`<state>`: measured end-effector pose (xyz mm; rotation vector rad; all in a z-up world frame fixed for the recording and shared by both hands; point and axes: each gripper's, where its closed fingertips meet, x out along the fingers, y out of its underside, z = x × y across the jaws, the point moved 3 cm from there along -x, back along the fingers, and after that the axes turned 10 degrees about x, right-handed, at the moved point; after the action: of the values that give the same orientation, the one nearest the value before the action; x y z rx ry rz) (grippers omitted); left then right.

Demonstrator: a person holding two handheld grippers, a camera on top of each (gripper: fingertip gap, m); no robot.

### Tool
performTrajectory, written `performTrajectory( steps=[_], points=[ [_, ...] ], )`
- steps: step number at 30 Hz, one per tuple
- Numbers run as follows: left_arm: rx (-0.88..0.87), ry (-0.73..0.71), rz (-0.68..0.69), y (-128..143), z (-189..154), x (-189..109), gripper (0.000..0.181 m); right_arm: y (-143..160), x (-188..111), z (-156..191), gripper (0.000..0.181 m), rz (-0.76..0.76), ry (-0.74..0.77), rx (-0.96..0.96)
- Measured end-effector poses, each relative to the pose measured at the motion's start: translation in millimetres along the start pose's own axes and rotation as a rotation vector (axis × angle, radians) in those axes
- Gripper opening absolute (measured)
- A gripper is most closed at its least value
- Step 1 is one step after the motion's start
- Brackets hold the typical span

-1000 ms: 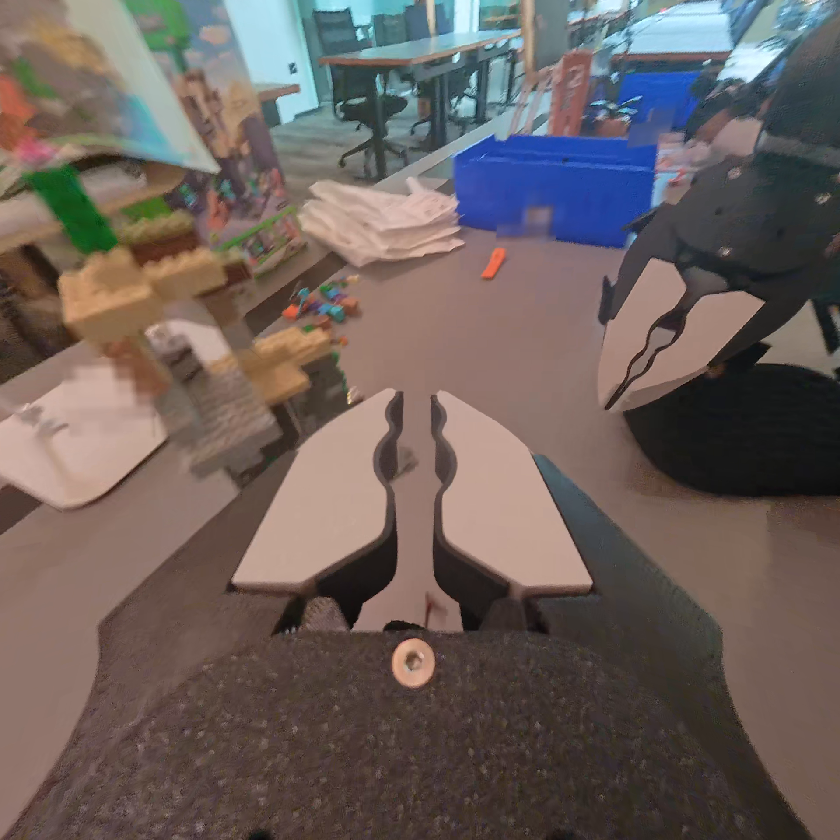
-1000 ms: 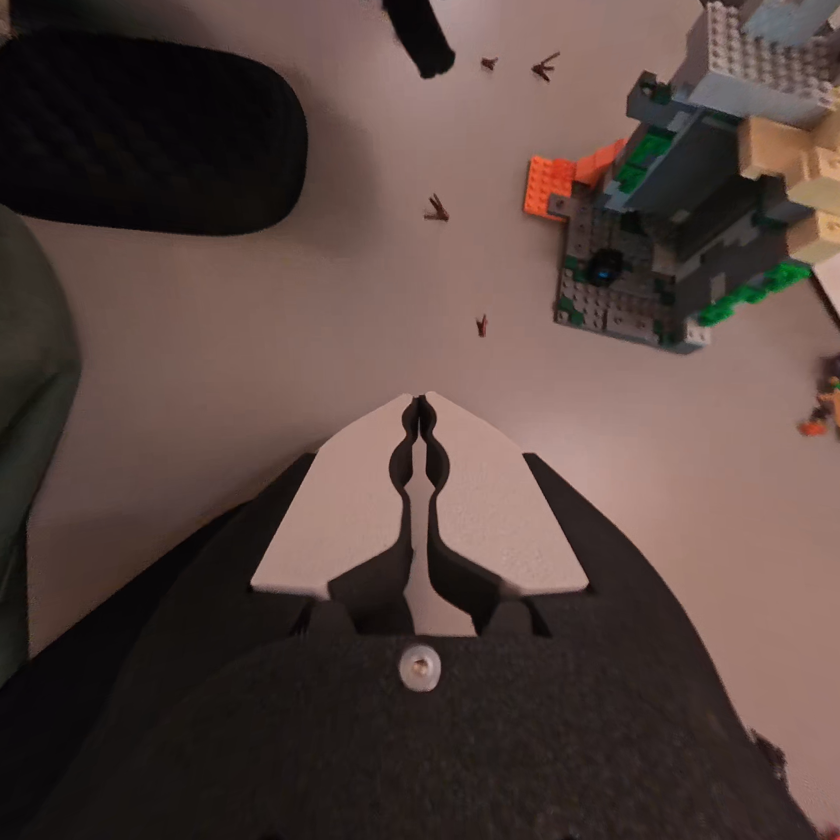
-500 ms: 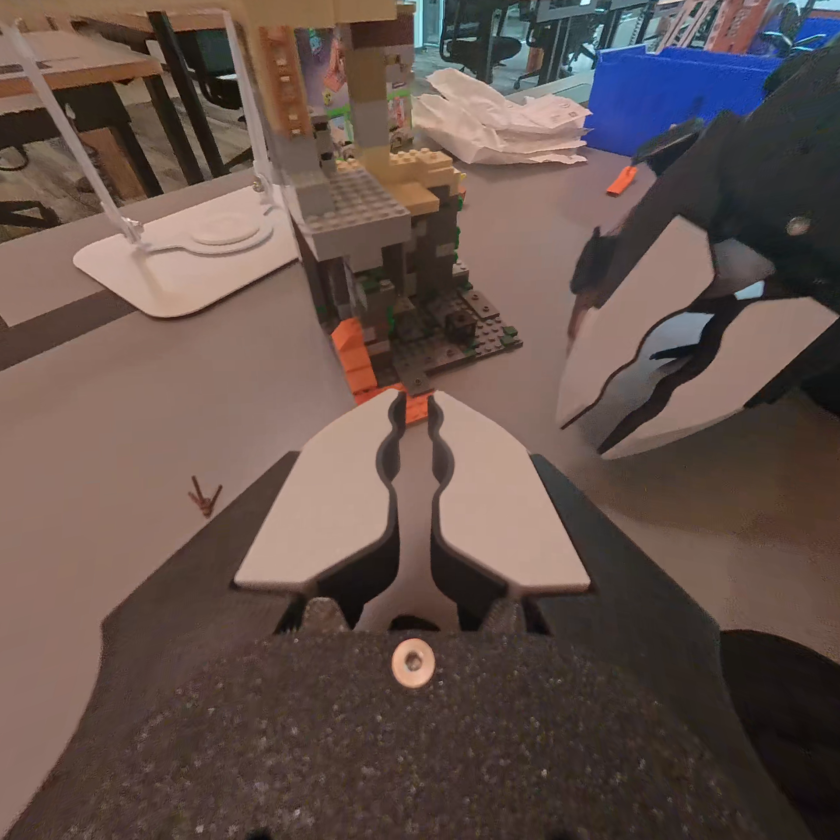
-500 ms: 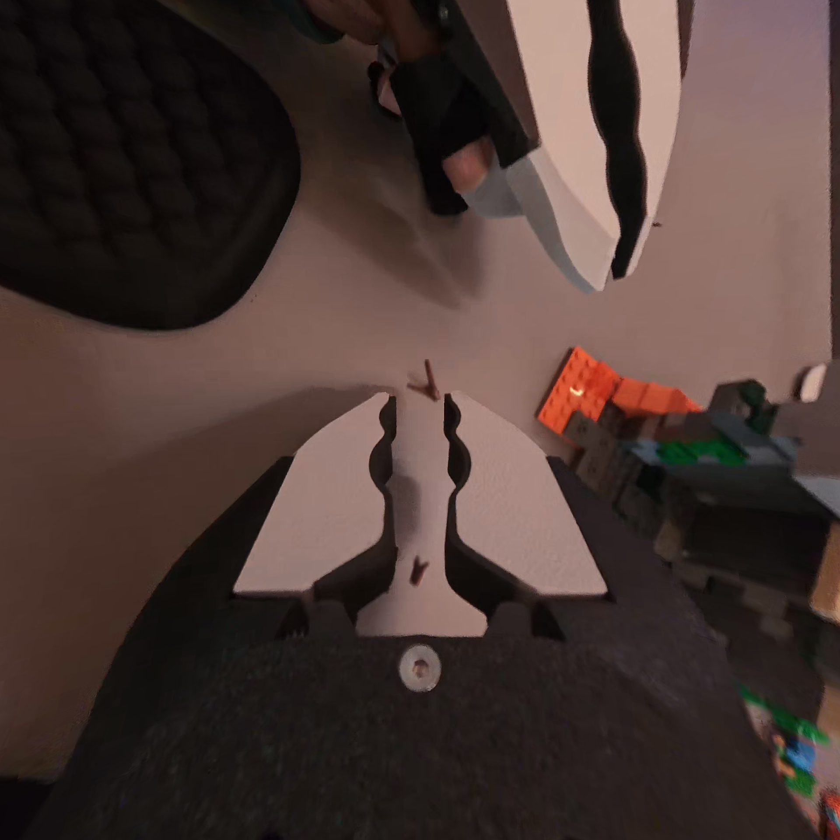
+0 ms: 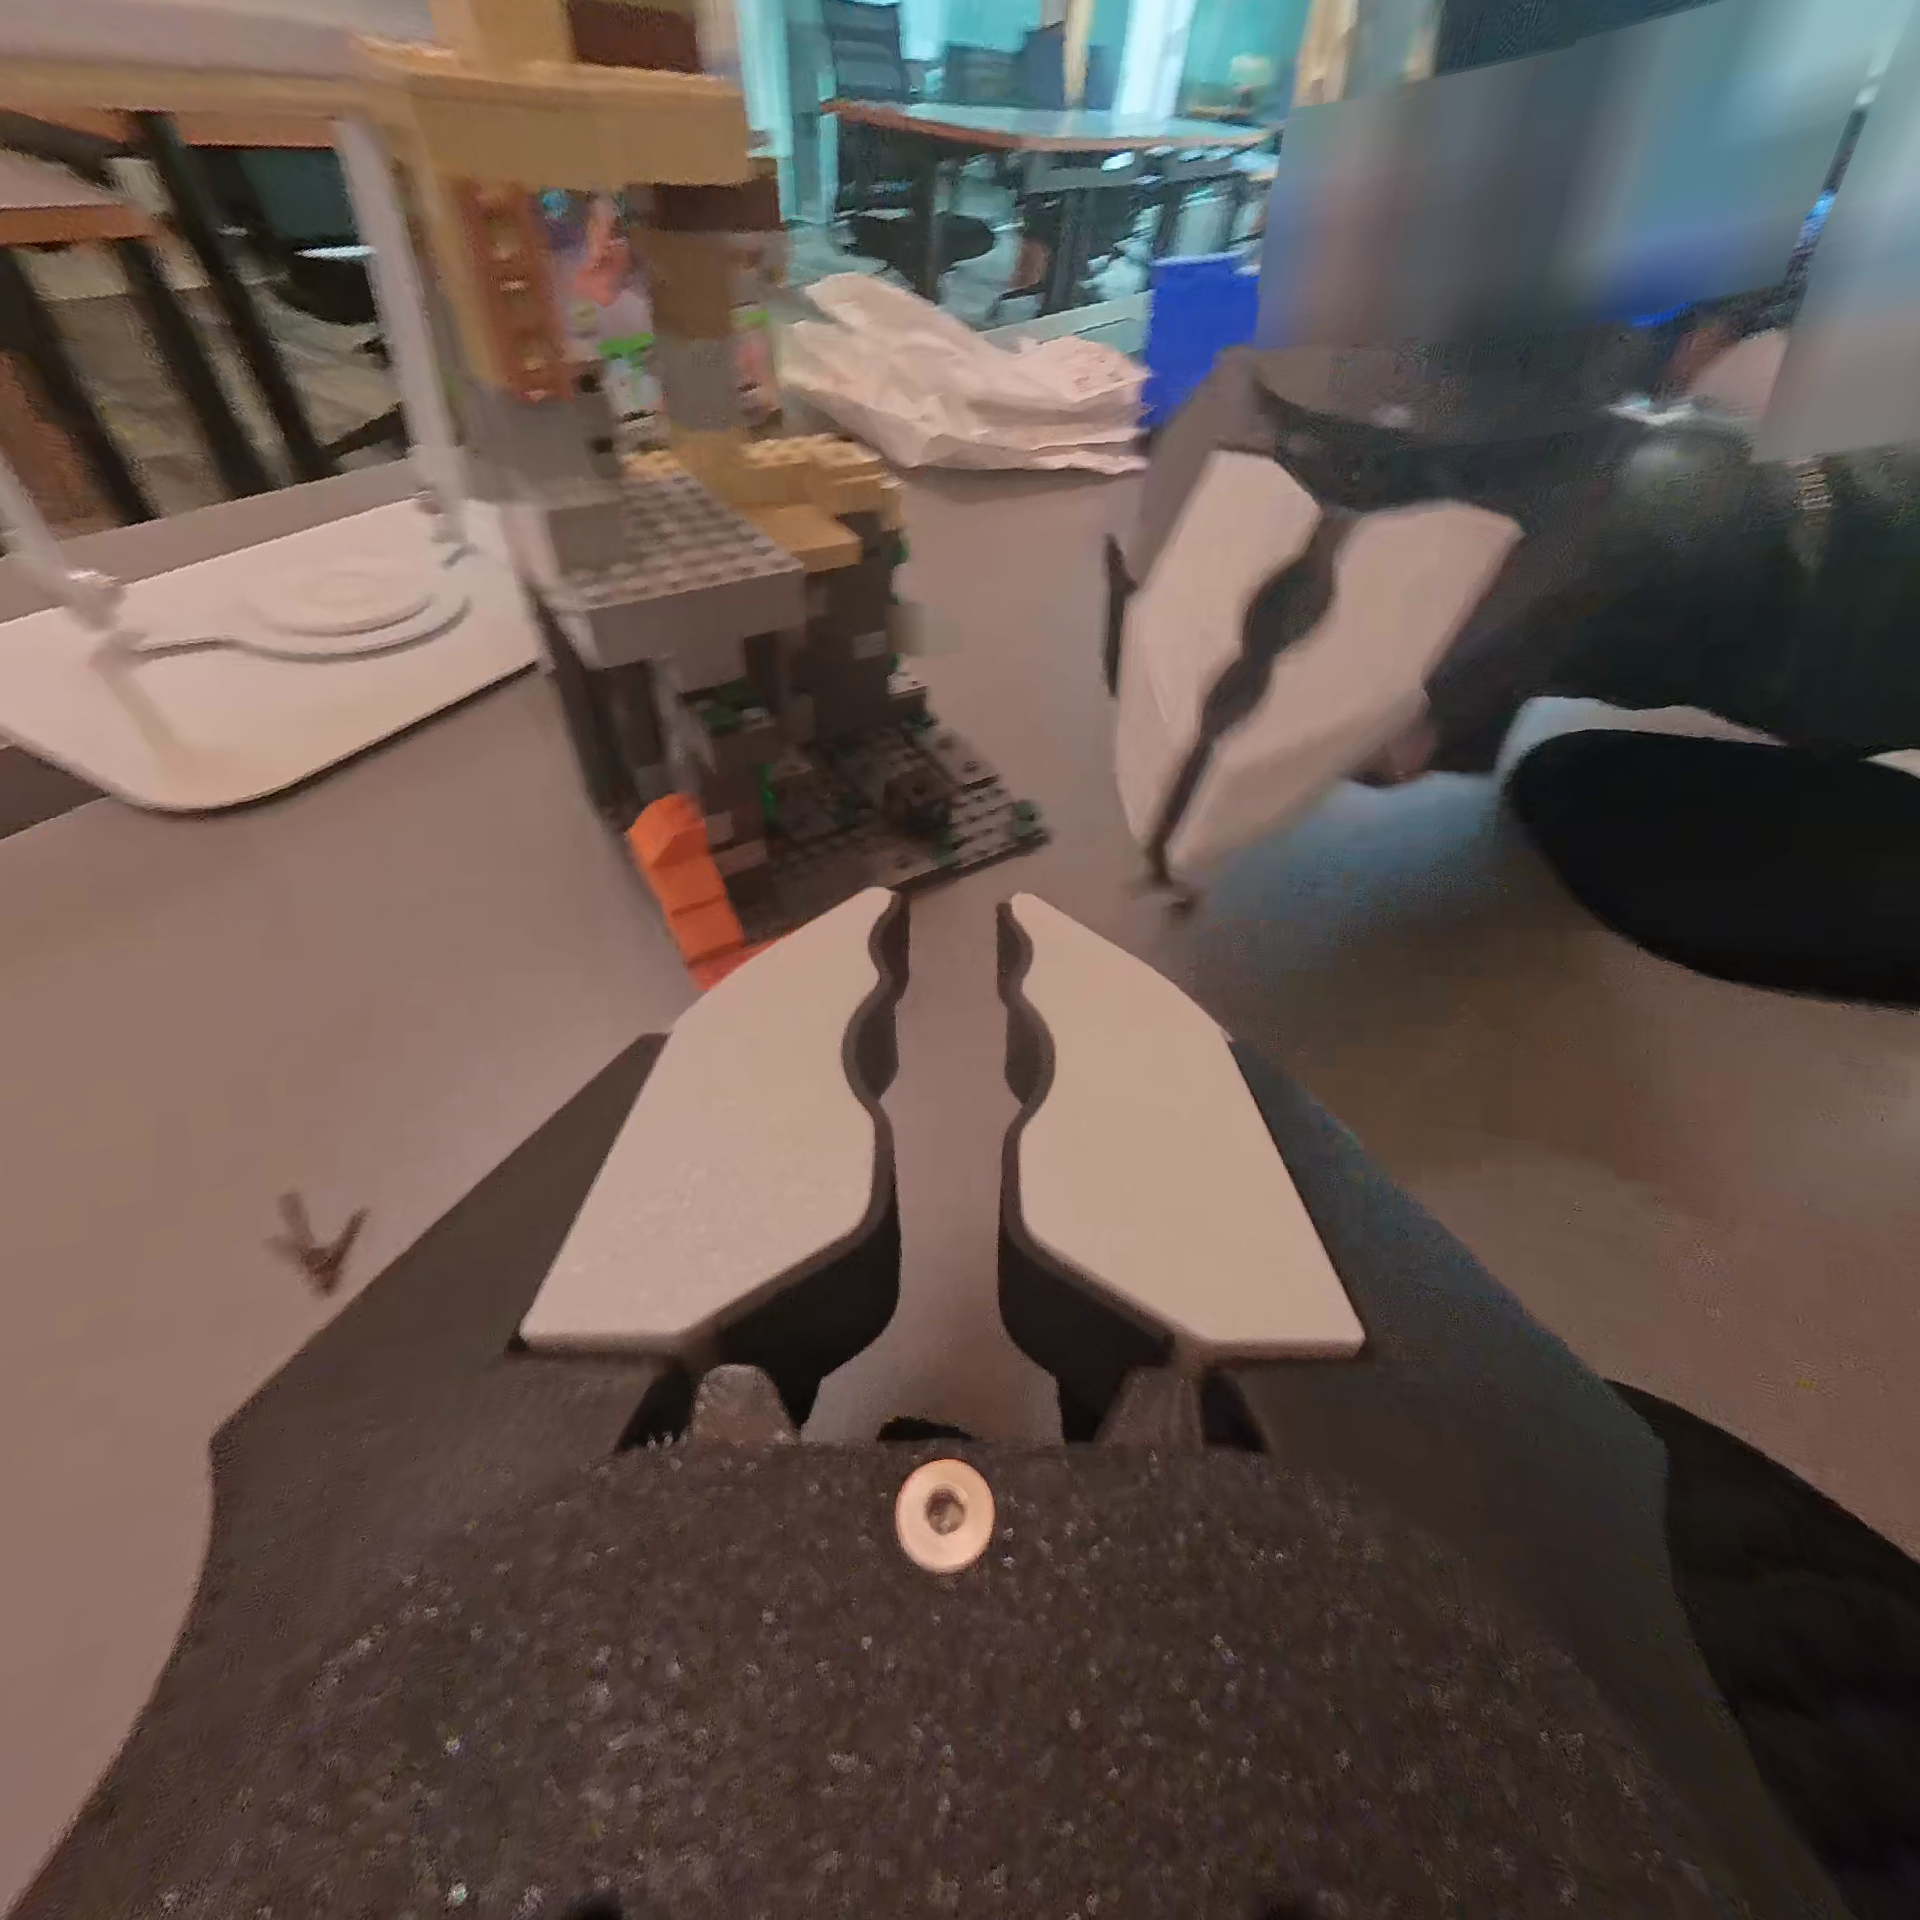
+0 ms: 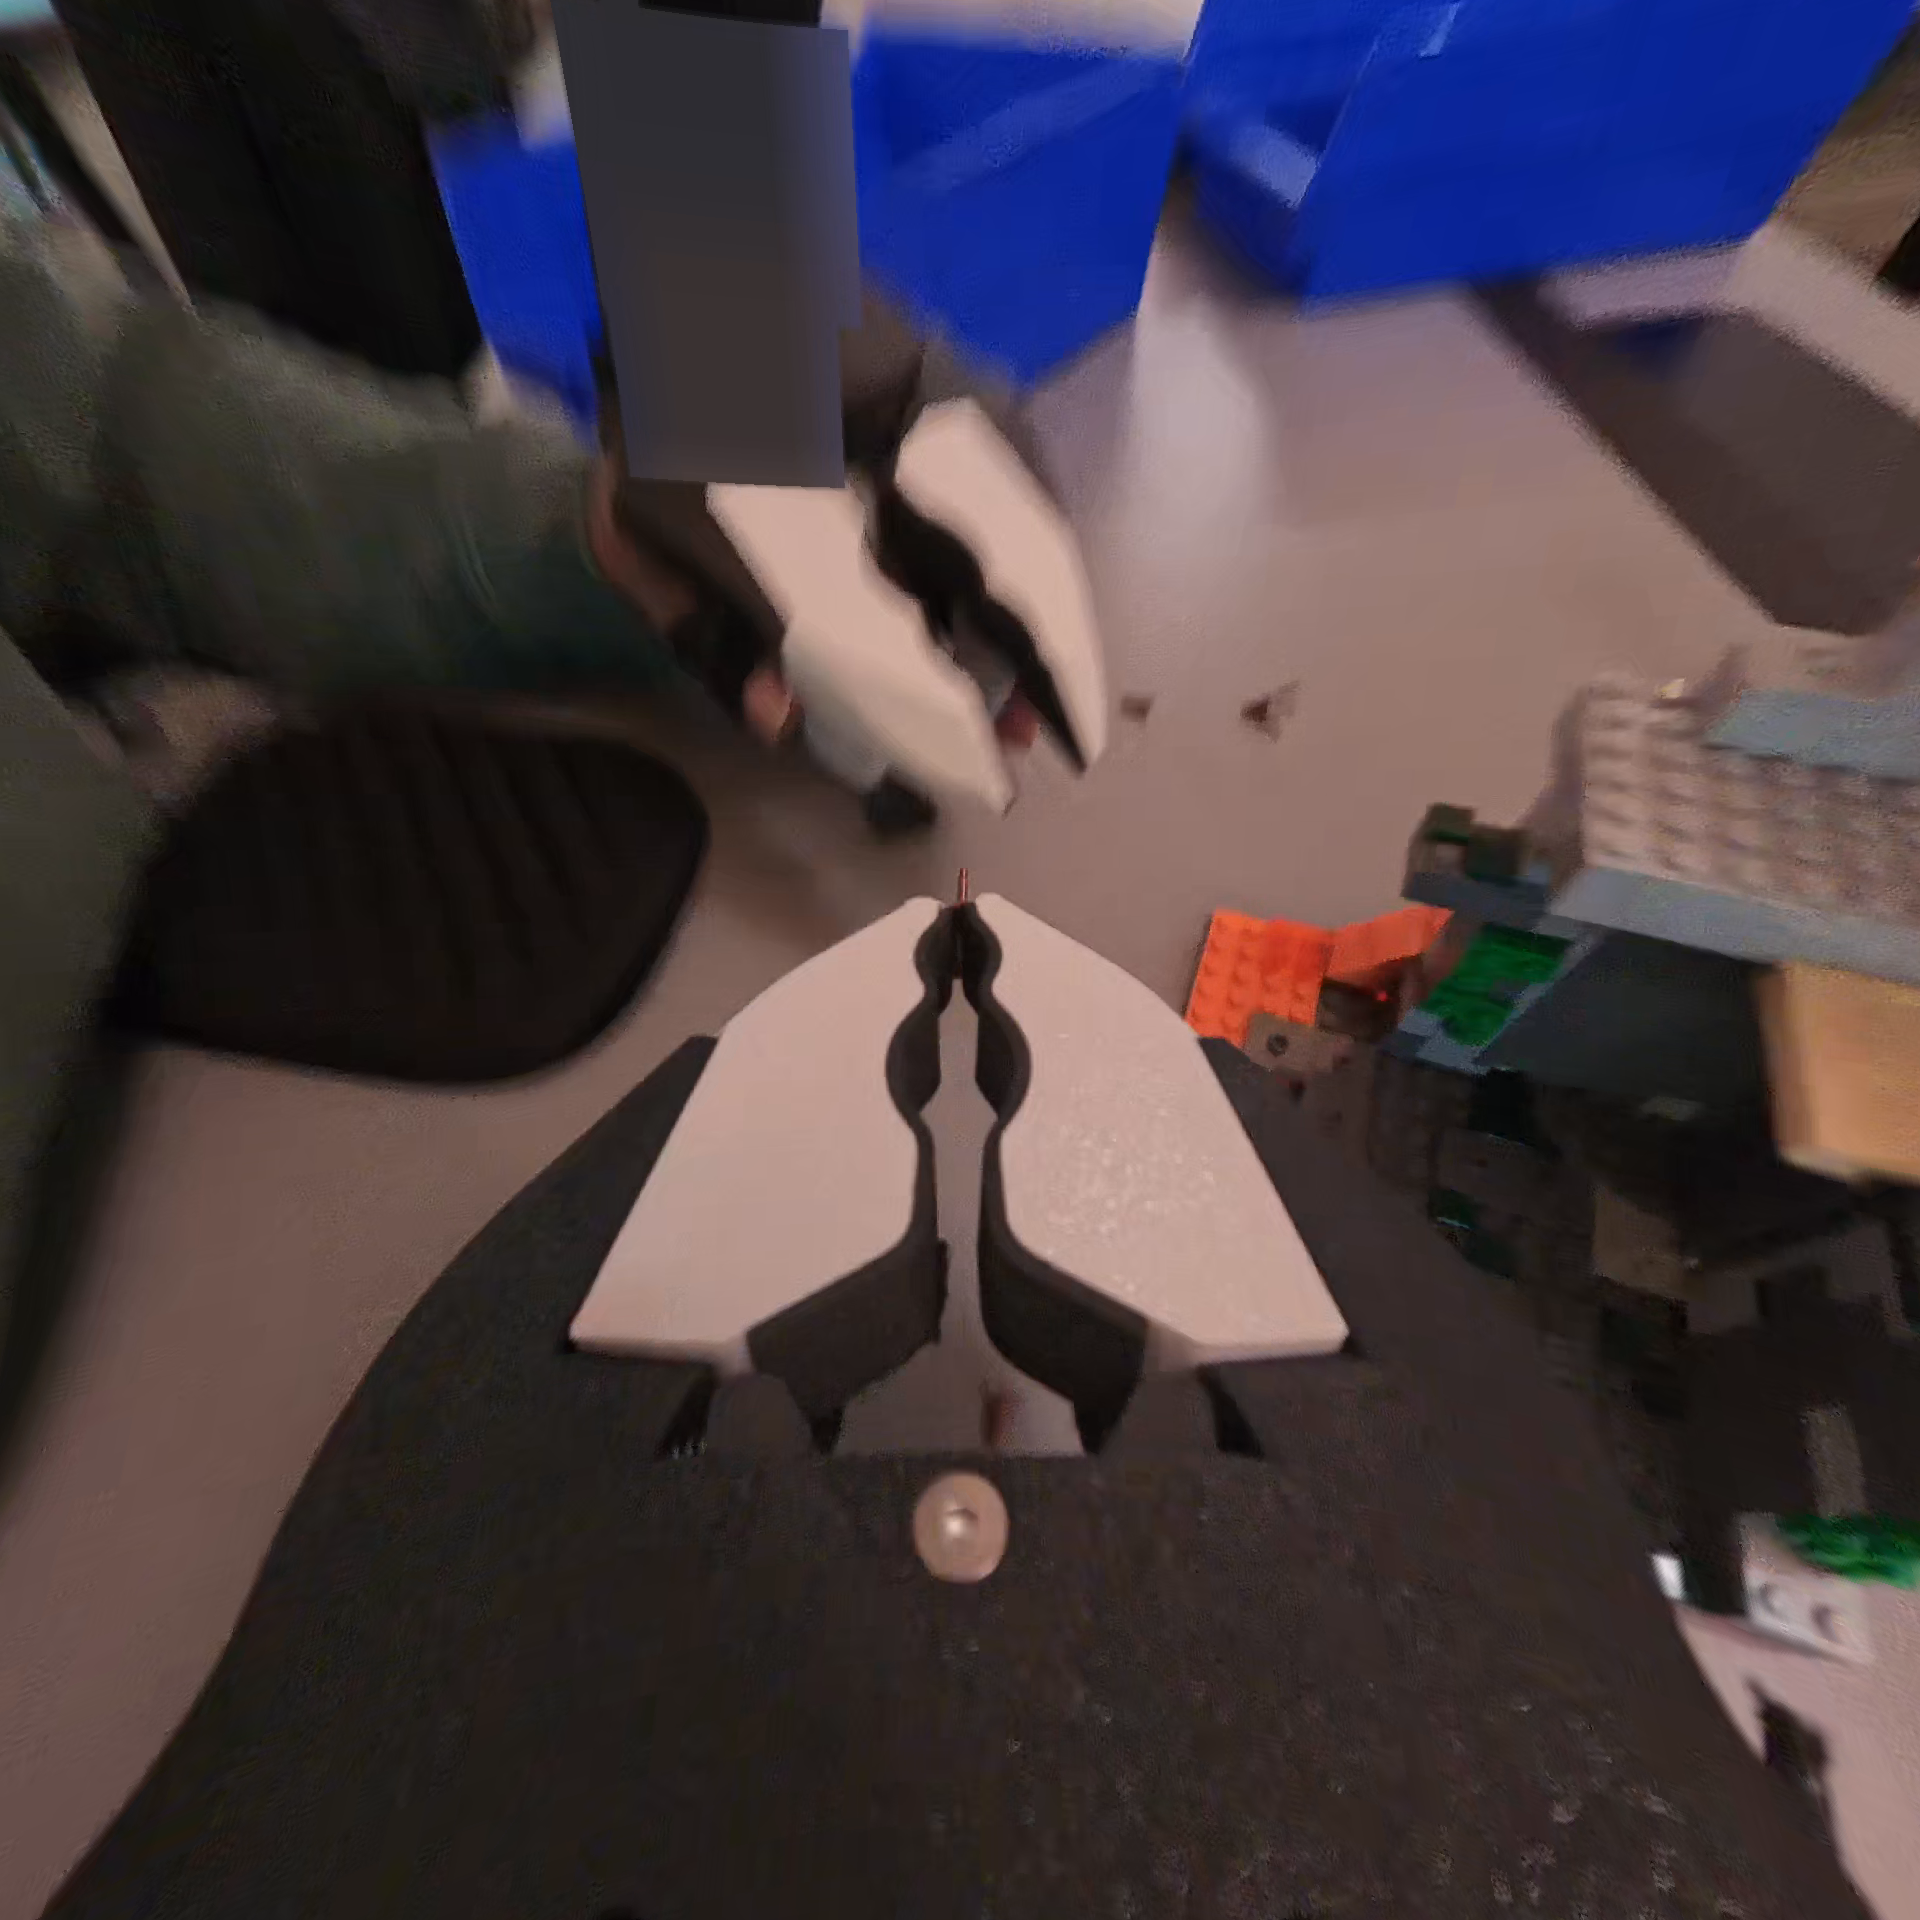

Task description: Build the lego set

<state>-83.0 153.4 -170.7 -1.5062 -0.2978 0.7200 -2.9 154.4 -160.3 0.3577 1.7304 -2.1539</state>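
The lego build (image 5: 727, 644), grey and tan on a dark baseplate with orange plates at its corner, stands just beyond my left gripper (image 5: 951, 906), which is open and empty above the table. In the right wrist view the build (image 6: 1538, 966) is at the right. My right gripper (image 6: 961, 912) is shut on a small brown piece (image 6: 964, 883) that pokes out past the tips. It hangs tips-down to the right of the build in the left wrist view (image 5: 1169, 862). The left gripper (image 6: 1039, 781) shows beyond it, blurred.
Loose small brown pieces lie on the grey table (image 5: 317, 1247) (image 6: 1268, 709). A black pad (image 5: 1714, 852) lies at the right. A white stand base (image 5: 260, 665) is left of the build. White bags (image 5: 966, 384) and blue bins (image 6: 1507, 135) are at the back.
My right gripper was open around a brown piece on the table, closed on it and tilted up. My left gripper swung left to face the build and stays open.
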Motion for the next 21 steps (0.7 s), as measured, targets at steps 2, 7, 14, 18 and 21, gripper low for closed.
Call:
performTrajectory(
  steps=[2,7,14,18,21],
  points=[
    [-0.009,0.092,-0.053,-8,-16,4,0.02,-18,-21,4,0.001,-0.209,-0.06,0.125],
    [-0.032,0.204,-0.188,-32,-48,18,0.024,-30,-39,15,0.001,-0.448,-0.138,0.24],
    [-0.024,0.179,-0.267,-47,-58,21,0.014,-28,-32,26,0.0,-0.471,-0.208,0.263],
    [-0.024,0.181,-0.285,-50,-58,17,0.007,-26,-31,26,0.001,-0.47,-0.207,0.256],
    [-0.028,0.182,-0.281,-49,-58,17,0.006,-24,-31,24,0.0,-0.462,-0.192,0.24]
  ],
)
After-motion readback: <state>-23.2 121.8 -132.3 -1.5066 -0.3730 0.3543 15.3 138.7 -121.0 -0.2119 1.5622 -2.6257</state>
